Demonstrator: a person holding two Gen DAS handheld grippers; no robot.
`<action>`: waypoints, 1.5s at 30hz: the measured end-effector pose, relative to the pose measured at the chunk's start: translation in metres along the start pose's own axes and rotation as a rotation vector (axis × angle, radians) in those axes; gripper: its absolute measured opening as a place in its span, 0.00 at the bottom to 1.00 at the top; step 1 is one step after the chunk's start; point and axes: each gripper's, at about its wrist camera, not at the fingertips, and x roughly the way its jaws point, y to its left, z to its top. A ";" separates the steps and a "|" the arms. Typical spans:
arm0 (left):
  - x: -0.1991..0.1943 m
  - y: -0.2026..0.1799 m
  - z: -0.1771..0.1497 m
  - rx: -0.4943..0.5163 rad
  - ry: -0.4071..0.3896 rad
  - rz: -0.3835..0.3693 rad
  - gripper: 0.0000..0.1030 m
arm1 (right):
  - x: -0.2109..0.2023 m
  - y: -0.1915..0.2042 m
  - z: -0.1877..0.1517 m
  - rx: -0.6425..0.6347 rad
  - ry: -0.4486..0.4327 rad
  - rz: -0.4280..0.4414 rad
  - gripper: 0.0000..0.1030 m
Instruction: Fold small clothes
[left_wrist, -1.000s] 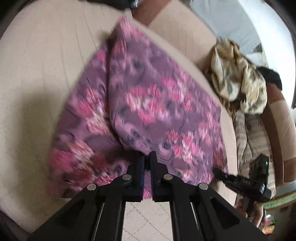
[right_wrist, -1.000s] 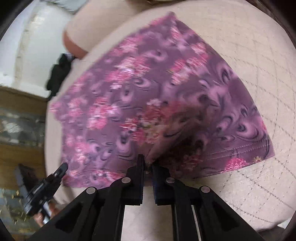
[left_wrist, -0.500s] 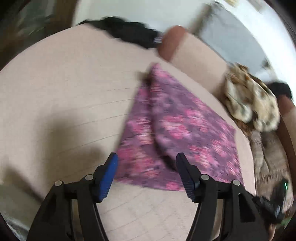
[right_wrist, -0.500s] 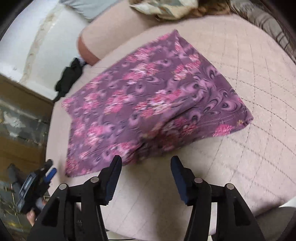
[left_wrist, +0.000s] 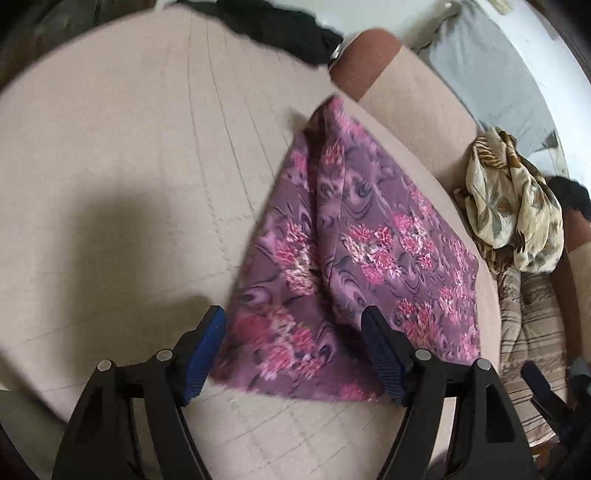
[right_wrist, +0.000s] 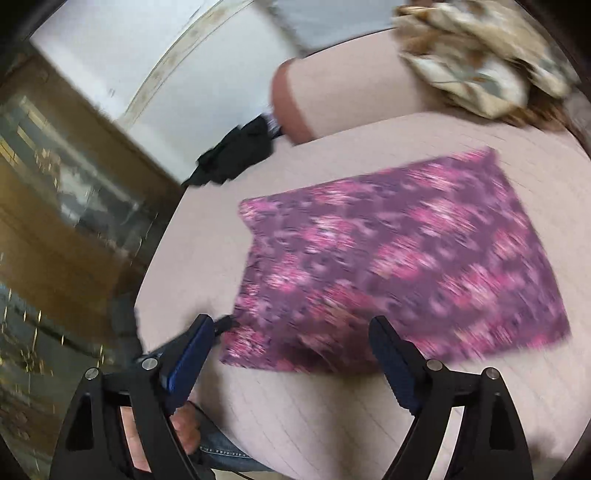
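Observation:
A purple garment with pink flowers (left_wrist: 354, 251) lies folded on the beige quilted cushion (left_wrist: 129, 155). It also shows in the right wrist view (right_wrist: 399, 258), blurred. My left gripper (left_wrist: 293, 332) is open and empty, raised over the garment's near edge. My right gripper (right_wrist: 293, 339) is open and empty, above the garment's near corner. In the right wrist view the left gripper's tip (right_wrist: 225, 323) shows beside the cloth, and the right gripper (left_wrist: 546, 391) shows at the lower right of the left wrist view.
A cream patterned cloth (left_wrist: 513, 214) is heaped against the sofa back at the right, also in the right wrist view (right_wrist: 476, 62). A black garment (left_wrist: 280, 22) lies at the cushion's far edge. Striped cloth (left_wrist: 532, 332) lies at the right. A wooden cabinet (right_wrist: 55, 206) stands beyond the cushion.
Both grippers were shut on the purple garment a second ago. They have opened, let it go and pulled back and up. The garment now lies folded on the cushion.

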 end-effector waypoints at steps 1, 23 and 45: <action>0.008 0.001 0.001 -0.010 0.026 -0.008 0.72 | 0.010 0.006 0.008 -0.018 0.023 0.008 0.87; 0.042 0.002 0.001 -0.084 0.116 -0.185 0.03 | 0.221 0.038 0.090 -0.036 0.483 0.026 0.85; 0.007 0.015 0.014 -0.152 -0.041 -0.060 0.56 | 0.294 0.050 0.103 -0.015 0.635 -0.079 0.78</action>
